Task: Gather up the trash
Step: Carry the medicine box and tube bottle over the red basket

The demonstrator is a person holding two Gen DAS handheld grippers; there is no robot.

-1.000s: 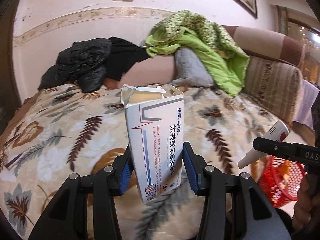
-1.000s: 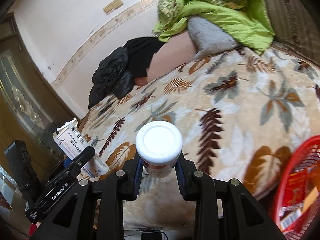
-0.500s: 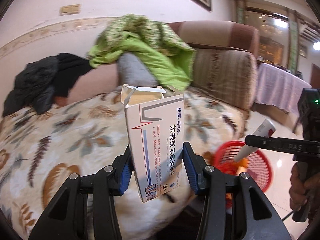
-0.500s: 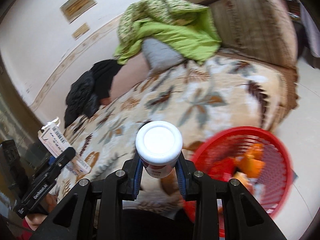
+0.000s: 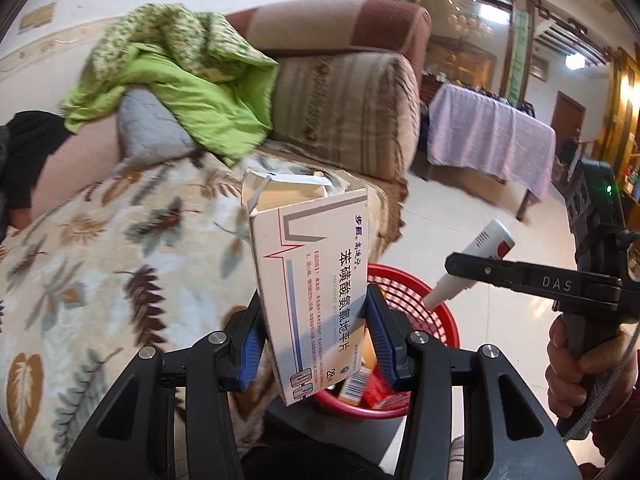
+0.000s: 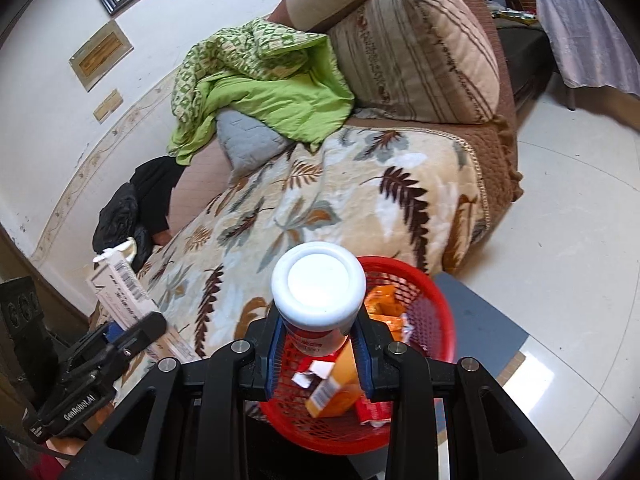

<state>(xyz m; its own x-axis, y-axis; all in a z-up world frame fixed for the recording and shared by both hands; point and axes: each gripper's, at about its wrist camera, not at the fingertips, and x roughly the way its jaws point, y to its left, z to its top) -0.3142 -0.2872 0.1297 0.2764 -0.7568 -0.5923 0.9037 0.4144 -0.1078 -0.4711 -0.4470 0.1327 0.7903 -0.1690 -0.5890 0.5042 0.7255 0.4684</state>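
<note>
Left gripper (image 5: 316,344): jaws narrow, blue pads clamped on both sides of a white medicine box (image 5: 316,296); box upright, top flap open.
Right gripper (image 6: 318,354): jaws narrow, pads pressing a white-capped pill bottle (image 6: 319,292), cap facing the camera.
Red mesh basket (image 6: 436,320): on the floor at 5 o'clock of the bottle, beside the sofa edge; holds orange and red wrappers.
Left view: basket (image 5: 416,300) behind the box at 4 o'clock.
Leaf-print blanket (image 6: 320,200): covers the sofa seat.

Green quilt (image 6: 260,84) heaped over grey pillow (image 6: 244,142) on leaf-print blanket (image 6: 320,200); striped cushion (image 6: 416,48) beside; black jacket (image 6: 132,204) apart.
</note>
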